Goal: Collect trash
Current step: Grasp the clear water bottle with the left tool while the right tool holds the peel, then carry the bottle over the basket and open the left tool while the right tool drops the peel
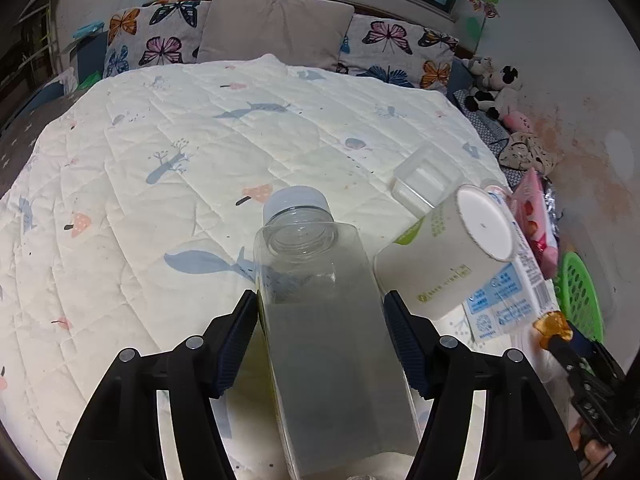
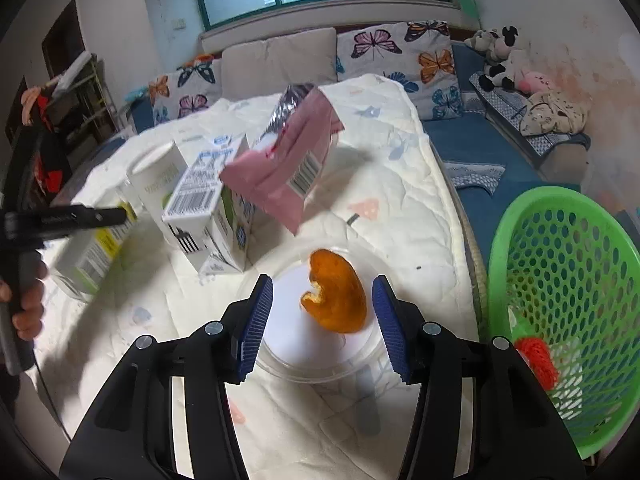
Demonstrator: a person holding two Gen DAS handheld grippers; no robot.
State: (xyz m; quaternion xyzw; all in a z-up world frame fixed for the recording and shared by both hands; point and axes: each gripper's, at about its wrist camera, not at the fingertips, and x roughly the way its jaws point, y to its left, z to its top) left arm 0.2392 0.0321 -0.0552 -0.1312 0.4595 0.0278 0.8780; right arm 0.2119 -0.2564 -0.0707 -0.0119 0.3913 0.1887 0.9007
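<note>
My left gripper [image 1: 321, 334] is shut on a clear square plastic bottle [image 1: 320, 312] with a white cap, held above the quilt. Right of it lie a white paper cup [image 1: 444, 256], a milk carton [image 1: 508, 292] and a pink wrapper [image 1: 536, 216]. My right gripper [image 2: 322, 322] is open, its fingers on either side of an orange peel [image 2: 338, 296] that lies on a clear plastic lid [image 2: 304, 344]. The bottle also shows at the left of the right wrist view [image 2: 90, 256]. A green basket [image 2: 568, 300] stands at the right.
The quilted bed cover [image 1: 160, 160] holds a clear plastic box [image 1: 424, 178]. In the right wrist view the milk carton [image 2: 208, 204], paper cup [image 2: 156, 176] and pink wrapper [image 2: 288, 160] stand beyond the lid. The basket holds a red net [image 2: 536, 362]. Pillows and plush toys line the back.
</note>
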